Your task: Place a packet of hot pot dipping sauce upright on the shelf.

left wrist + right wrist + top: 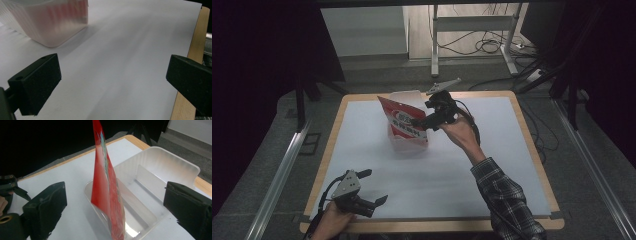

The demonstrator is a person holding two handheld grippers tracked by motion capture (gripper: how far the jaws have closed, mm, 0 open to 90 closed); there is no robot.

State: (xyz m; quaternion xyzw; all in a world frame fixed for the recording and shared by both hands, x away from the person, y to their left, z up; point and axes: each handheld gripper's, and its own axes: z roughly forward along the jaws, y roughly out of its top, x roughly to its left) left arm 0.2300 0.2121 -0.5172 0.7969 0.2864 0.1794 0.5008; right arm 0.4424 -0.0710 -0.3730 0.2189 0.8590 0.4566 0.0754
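Both tongs, left point(373, 186) and right point(115, 202), gape released; I judge the red pouch point(107, 190) light, floppy, slippery; I'd pinch its top edge.

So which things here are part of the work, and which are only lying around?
Part of the work:
red packet, standing in the clear tub
right claw, open beside the packet

Lying around:
left claw, open, at the table's near edge
cables on the floor
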